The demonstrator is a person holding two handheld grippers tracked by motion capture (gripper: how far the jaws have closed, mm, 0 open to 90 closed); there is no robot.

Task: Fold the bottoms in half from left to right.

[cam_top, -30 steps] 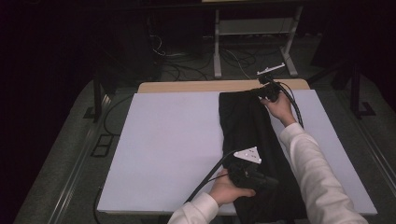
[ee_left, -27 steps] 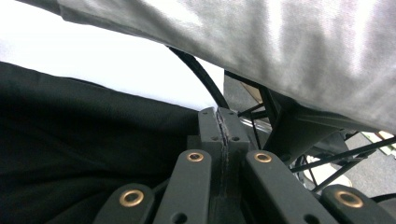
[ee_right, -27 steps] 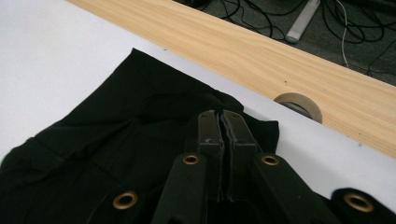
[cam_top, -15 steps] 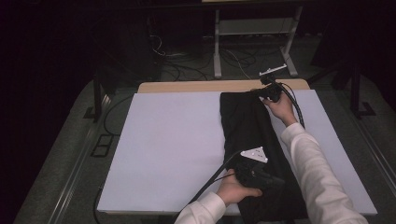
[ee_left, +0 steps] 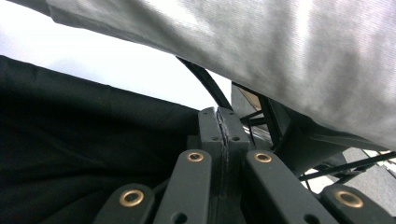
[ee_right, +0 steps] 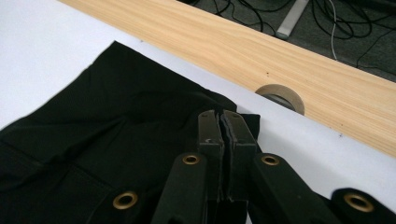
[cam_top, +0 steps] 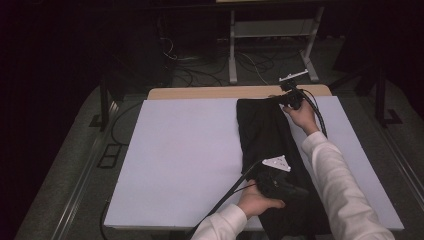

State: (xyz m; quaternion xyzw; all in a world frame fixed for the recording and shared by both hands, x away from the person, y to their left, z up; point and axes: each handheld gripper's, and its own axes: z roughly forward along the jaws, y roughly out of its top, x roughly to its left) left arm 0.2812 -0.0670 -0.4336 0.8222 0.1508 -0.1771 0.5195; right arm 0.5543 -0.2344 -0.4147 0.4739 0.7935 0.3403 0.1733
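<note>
- High view: the worktop [cam_top: 190, 165] carries a white sheet, and a black garment [cam_top: 272, 150] lies folded into a long strip on its right half, its long axis running from the near edge to the far edge.
- The right claw [cam_top: 289, 98] sits at the strip's far end and the left claw [cam_top: 292, 191] at its near end, so each hand is nearest its own end of the cloth.
- Right gripper view: the right claw [ee_right: 222, 126] is shut tight at the garment's far corner [ee_right: 243, 116], apparently pinching the cloth.
- Left gripper view: the left claw [ee_left: 223, 128] is fully closed beside the dark cloth [ee_left: 84, 140]; whether fabric is caught, I cannot tell.
</note>
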